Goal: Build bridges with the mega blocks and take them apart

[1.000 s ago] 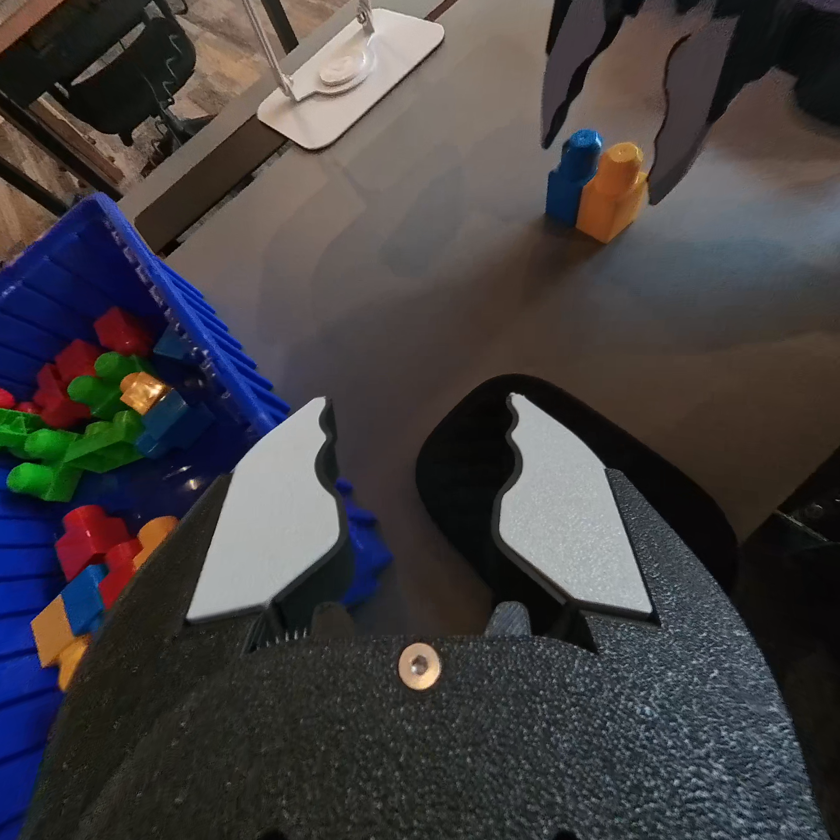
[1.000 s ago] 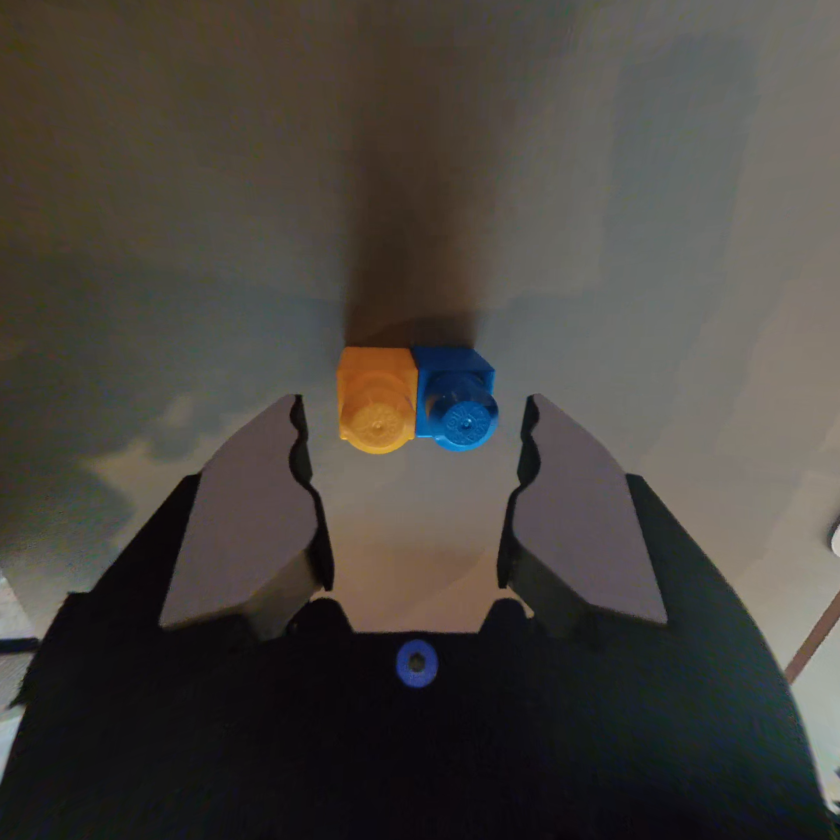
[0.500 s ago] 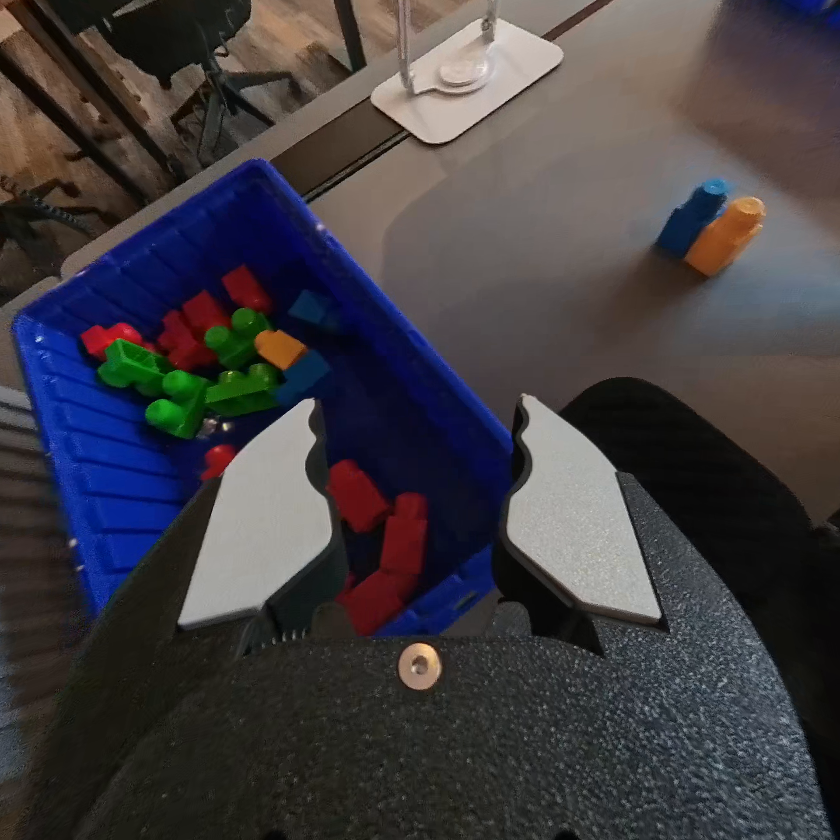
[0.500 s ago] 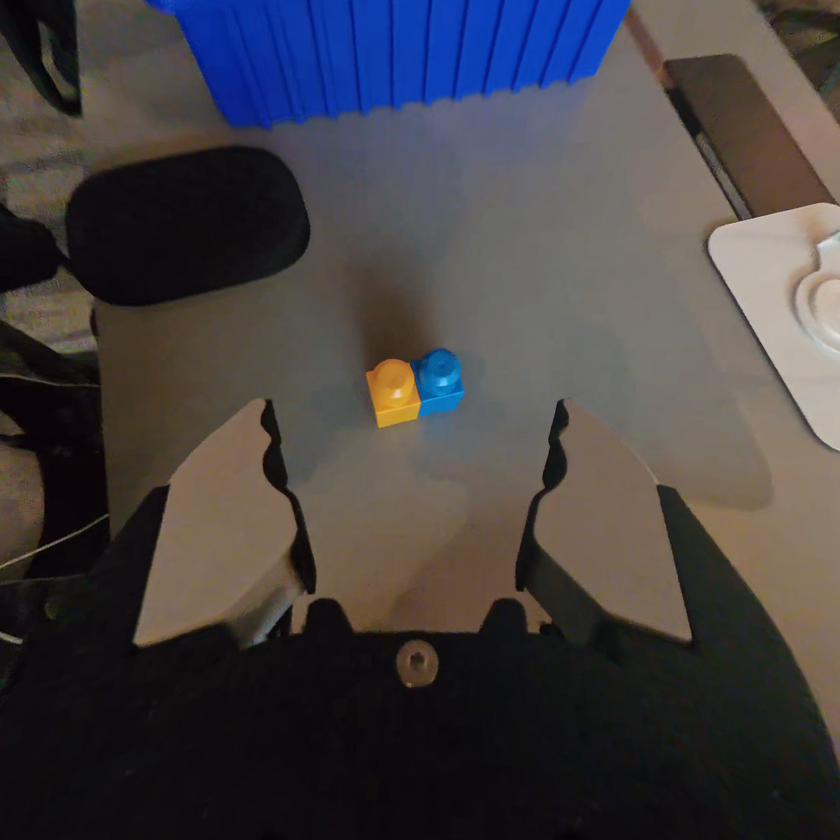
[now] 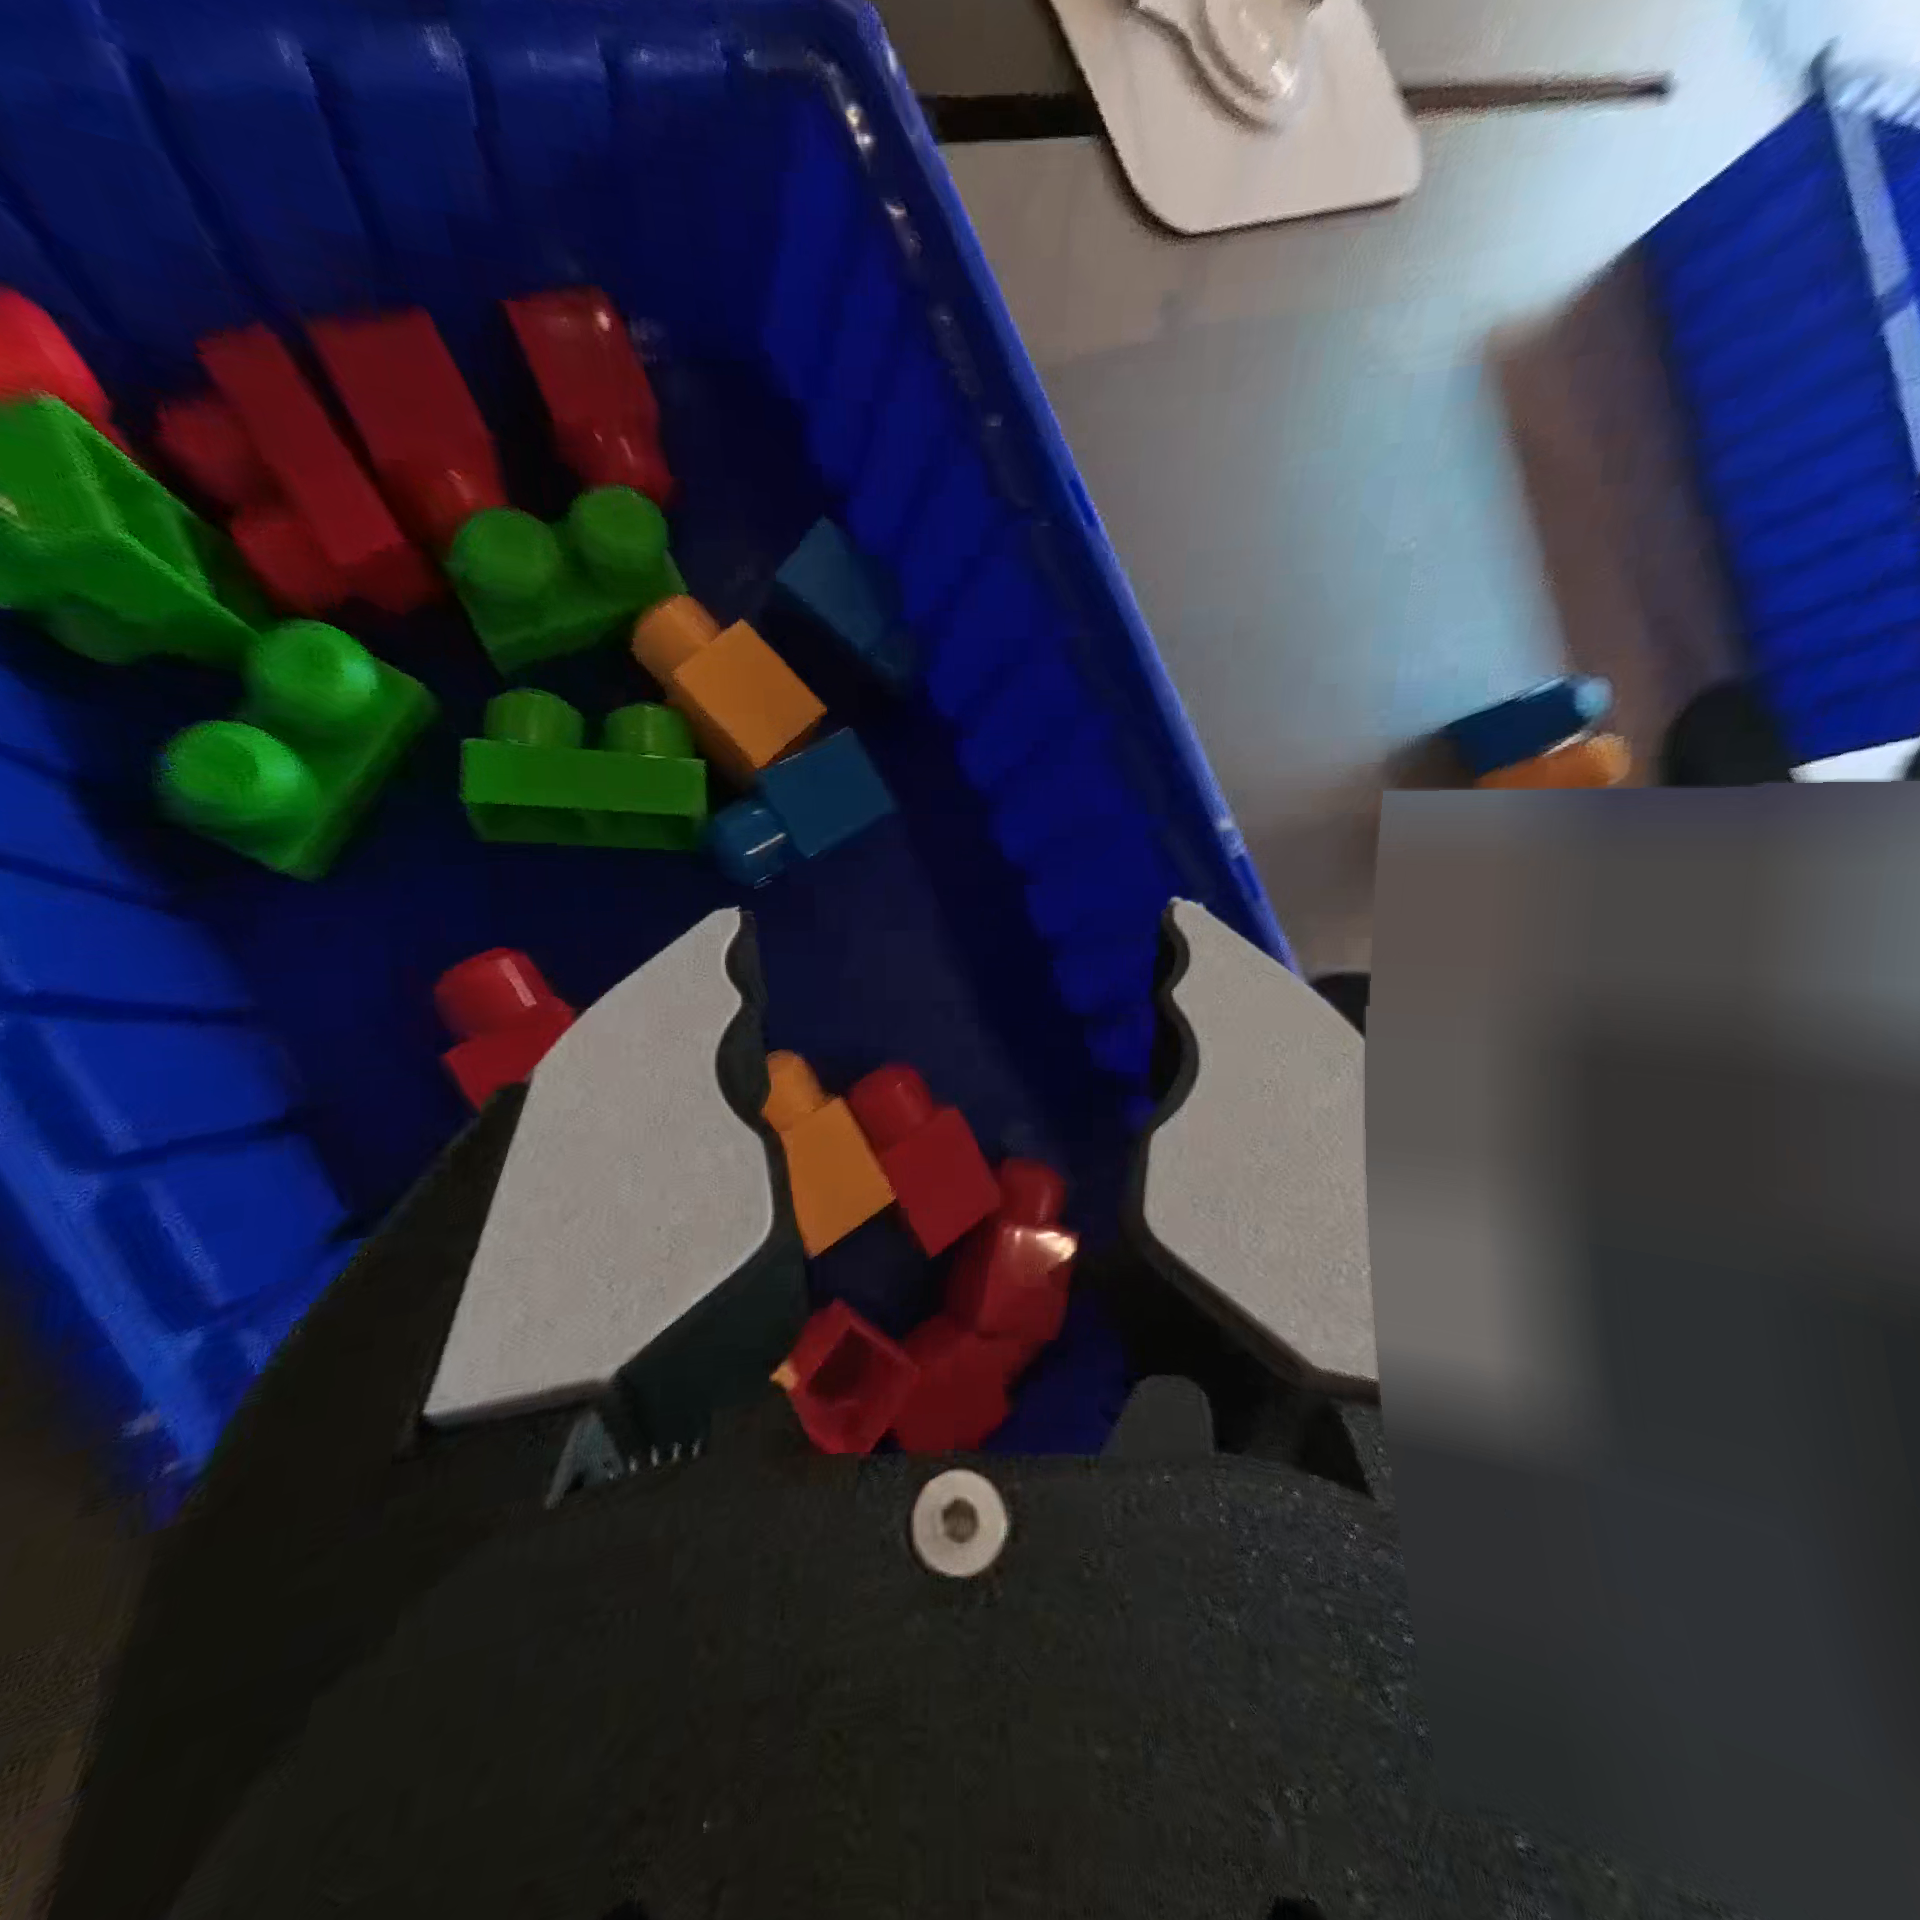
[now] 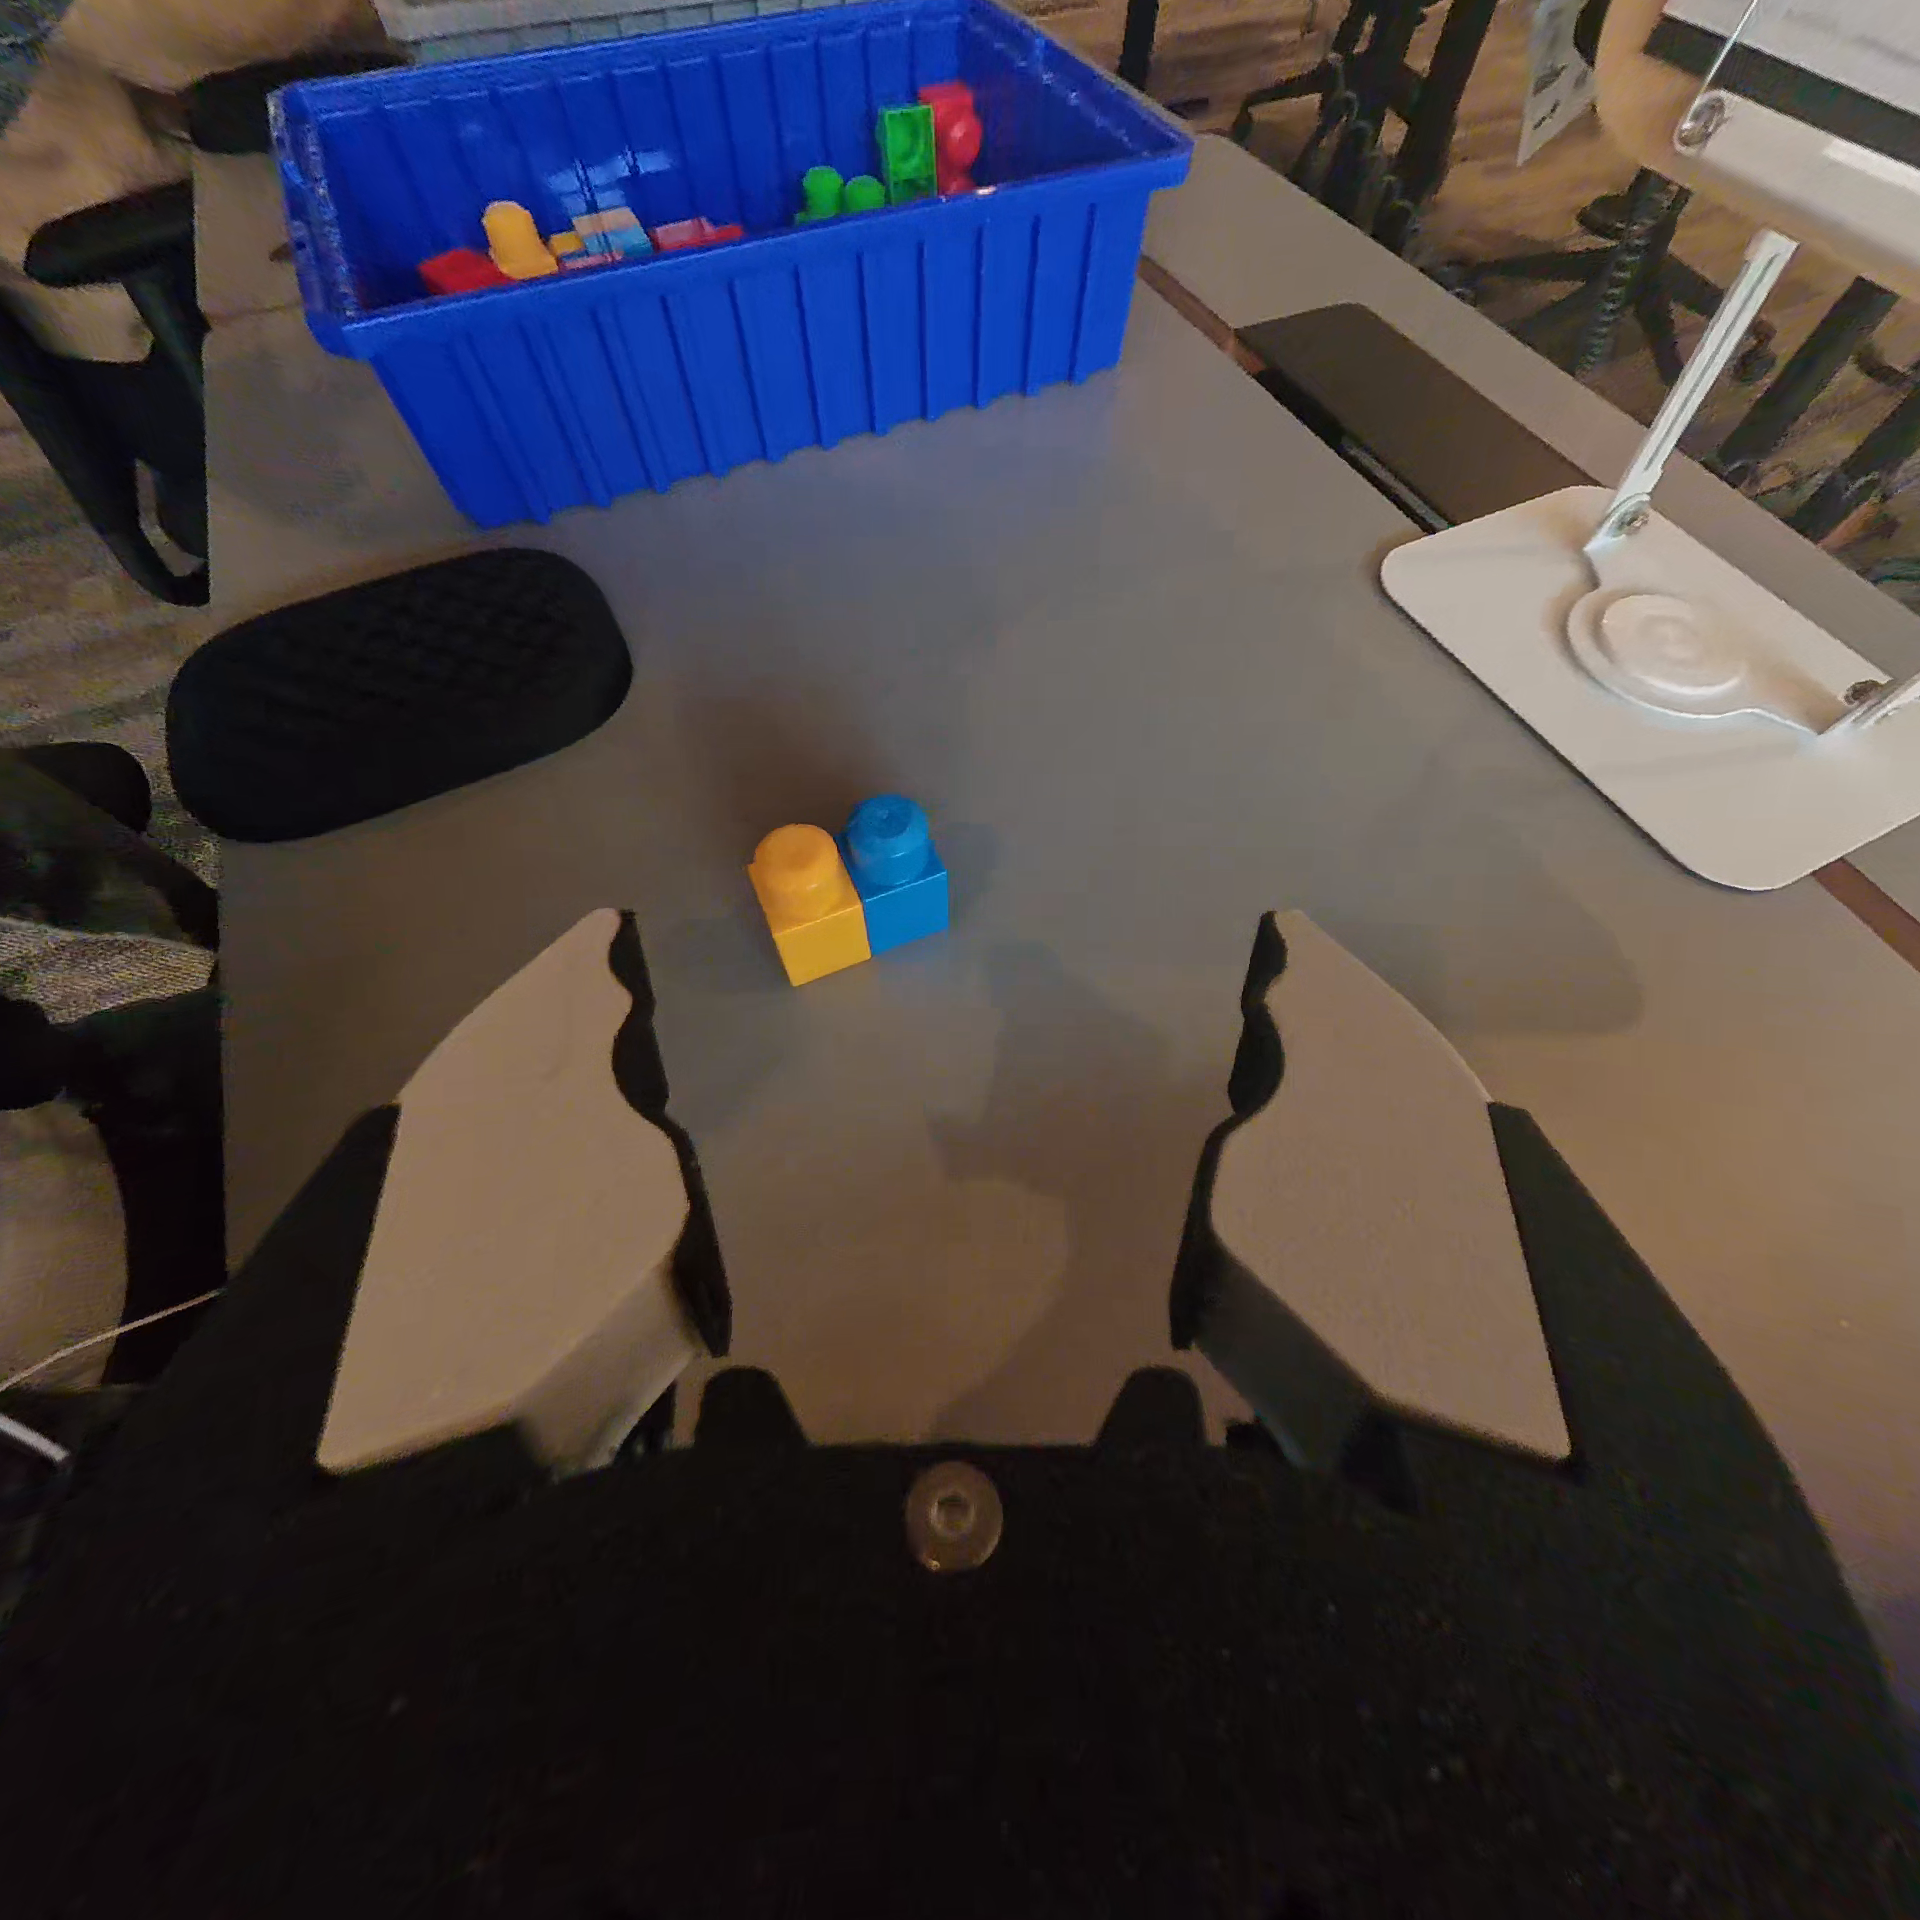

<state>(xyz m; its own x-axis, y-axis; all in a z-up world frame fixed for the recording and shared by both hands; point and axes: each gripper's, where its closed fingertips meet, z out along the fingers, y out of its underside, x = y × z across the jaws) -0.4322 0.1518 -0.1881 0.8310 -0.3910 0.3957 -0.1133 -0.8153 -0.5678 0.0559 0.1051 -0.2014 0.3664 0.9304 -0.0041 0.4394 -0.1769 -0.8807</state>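
Over the blue bin (image 5: 987, 436) the left gripper (image 5: 956, 1049) and, above the unmarked orange block (image 6: 810, 904), the right gripper (image 6: 940, 1039) hold fingers apart.

An orange block (image 6: 812, 906) and blue block (image 6: 899, 878) stand upright, touching, on the table (image 6: 1143, 727).

Bare table (image 6: 1091, 644) lies on all sides of the touching orange block (image 6: 816, 904) and blue block (image 6: 899, 873). Obstacles stand well apart: blue bin (image 6: 748, 353) beyond, black pad (image 6: 395, 686) to the left, white stand base (image 6: 1652, 675) to the right.
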